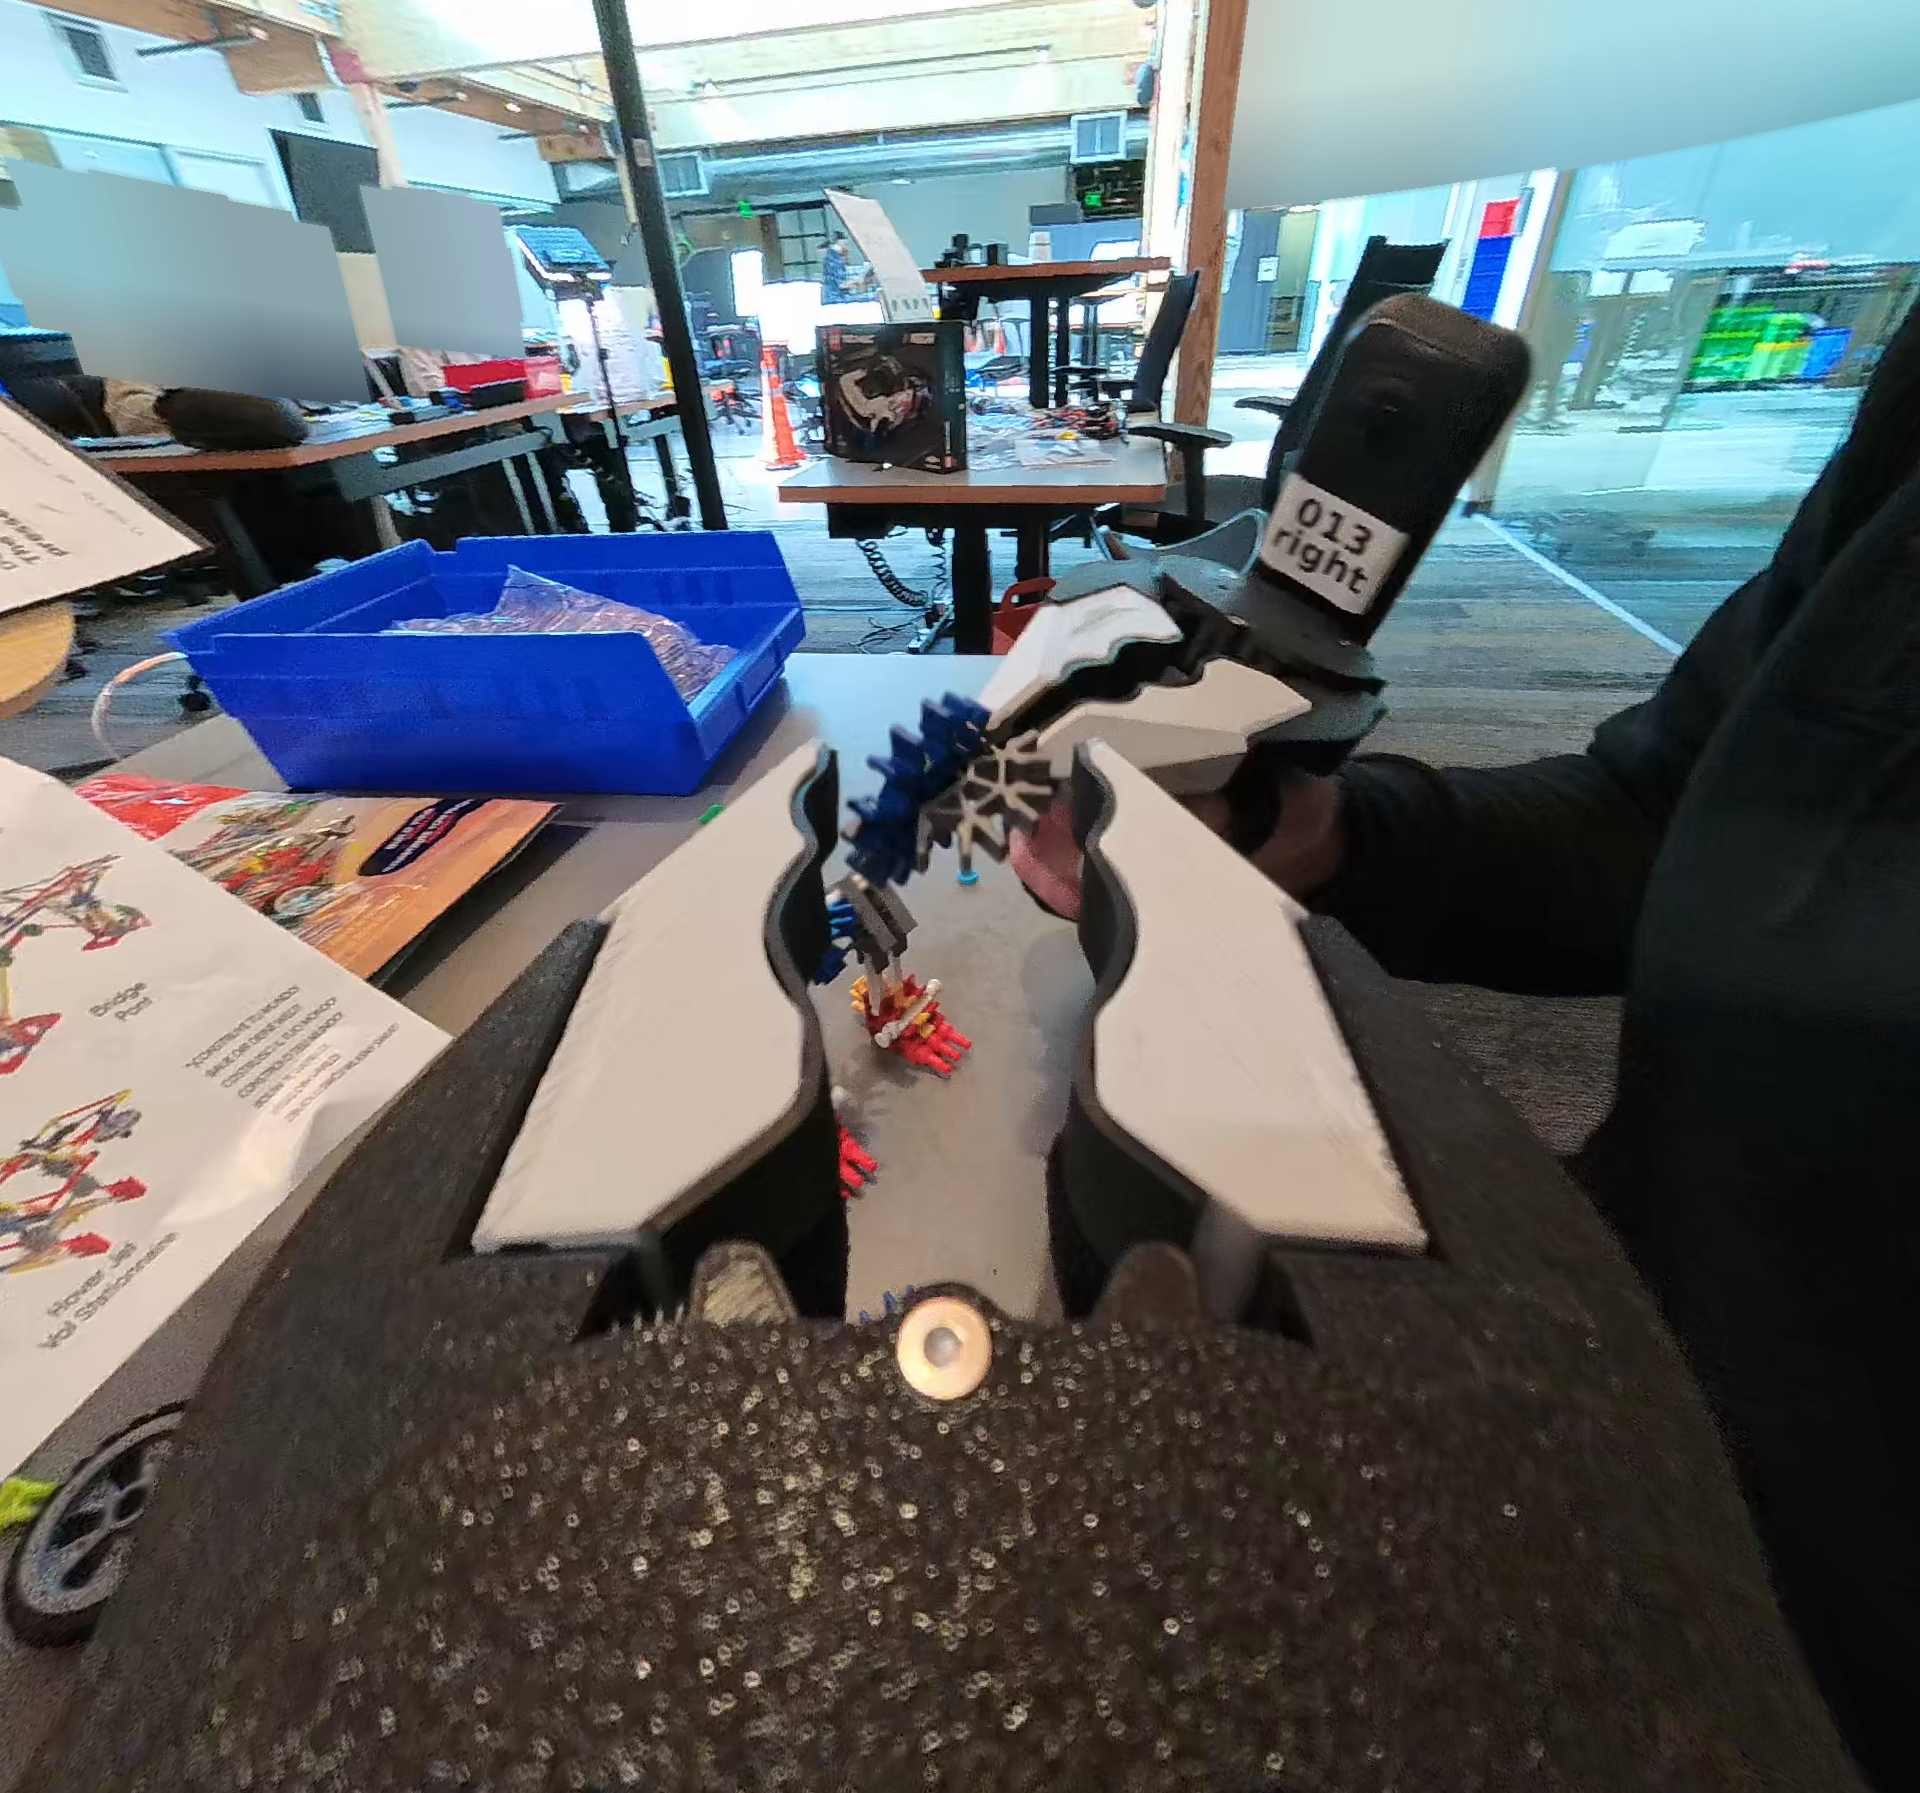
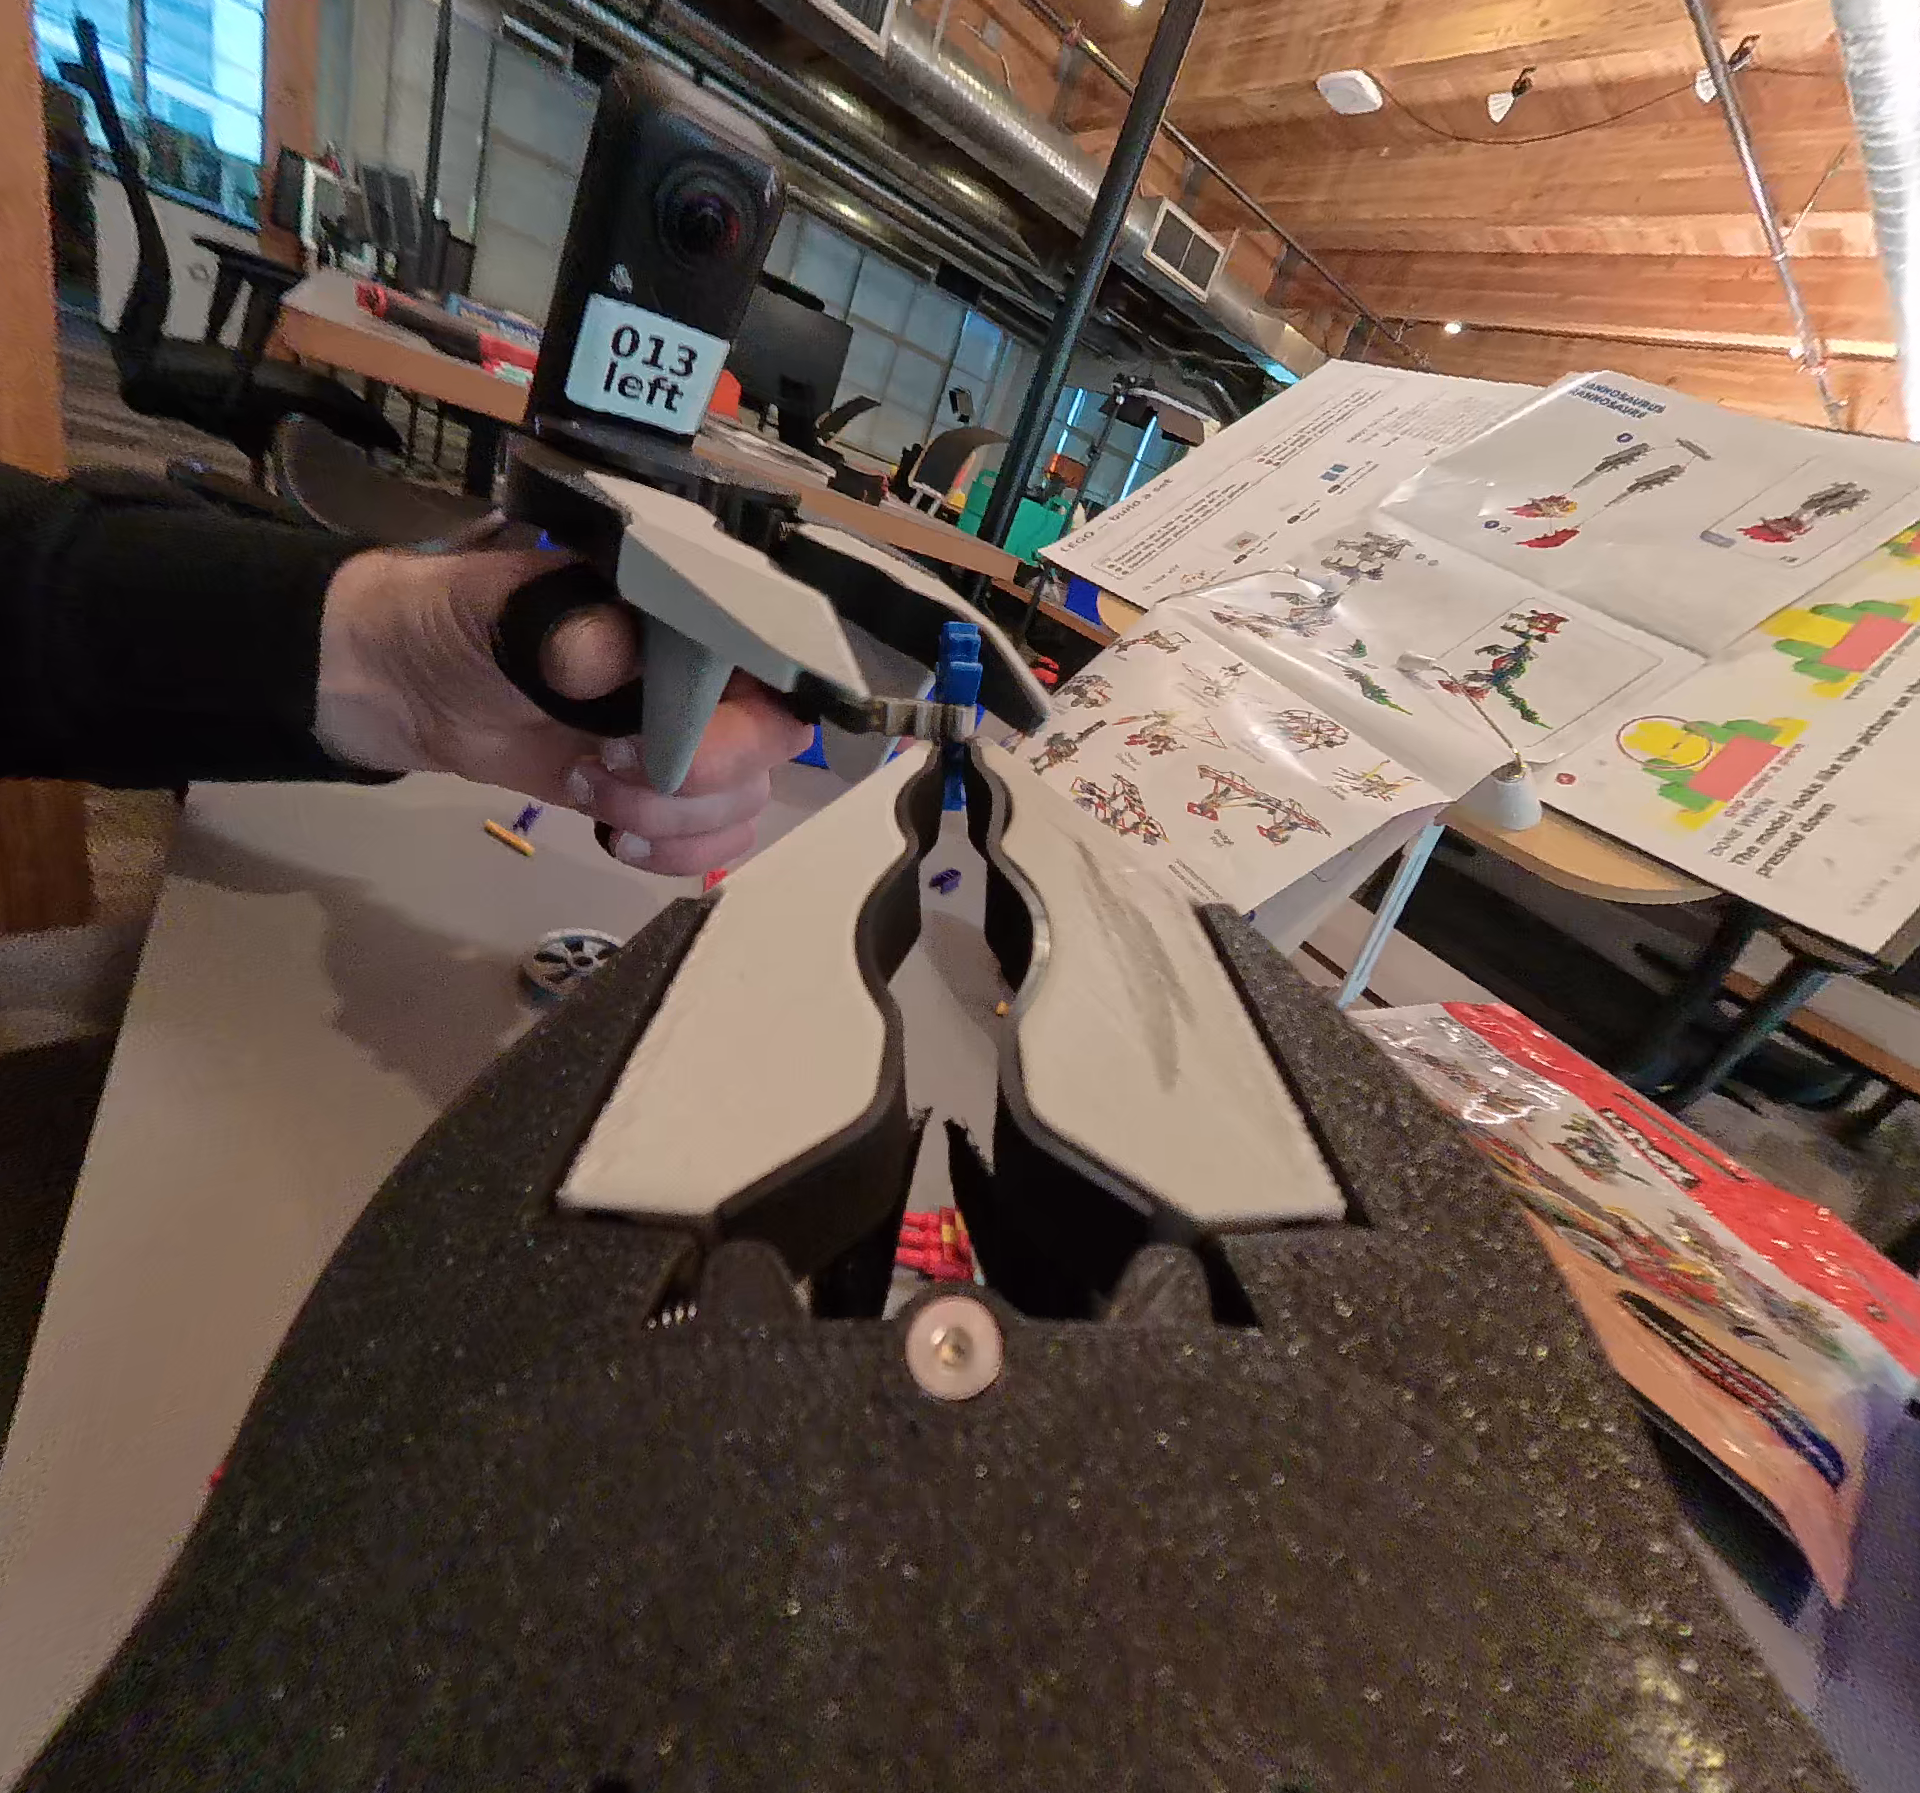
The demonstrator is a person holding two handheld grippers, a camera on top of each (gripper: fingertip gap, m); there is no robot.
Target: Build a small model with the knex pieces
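A small construction-toy model of rods and connectors hangs over the grey table (image 1: pixel 945 1213). It has blue connectors (image 1: pixel 902 793), a grey snowflake connector (image 1: pixel 989 801) and a red and yellow cluster (image 1: pixel 912 1016) at its lower end. My right gripper (image 1: pixel 1016 735) comes in from the upper right and is shut on the model's top. In the right wrist view its tips (image 2: pixel 953 758) pinch a blue connector (image 2: pixel 956 673). My left gripper (image 1: pixel 956 767) is open. Its fingers straddle the model, which lies close against the left finger (image 1: pixel 727 964). The left gripper also shows in the right wrist view (image 2: pixel 945 704).
A blue bin (image 1: pixel 343 694) with plastic bags stands at the back left. Instruction sheets (image 1: pixel 166 1099) and a booklet (image 1: pixel 343 850) lie at the left, a loose wheel (image 1: pixel 73 1535) near the front. Propped instruction pages (image 2: pixel 1507 600), a red bag (image 2: pixel 1683 1224), a wheel (image 2: pixel 566 959) and a yellow rod (image 2: pixel 509 837) are nearby. The grippers are tip to tip, or close to it.
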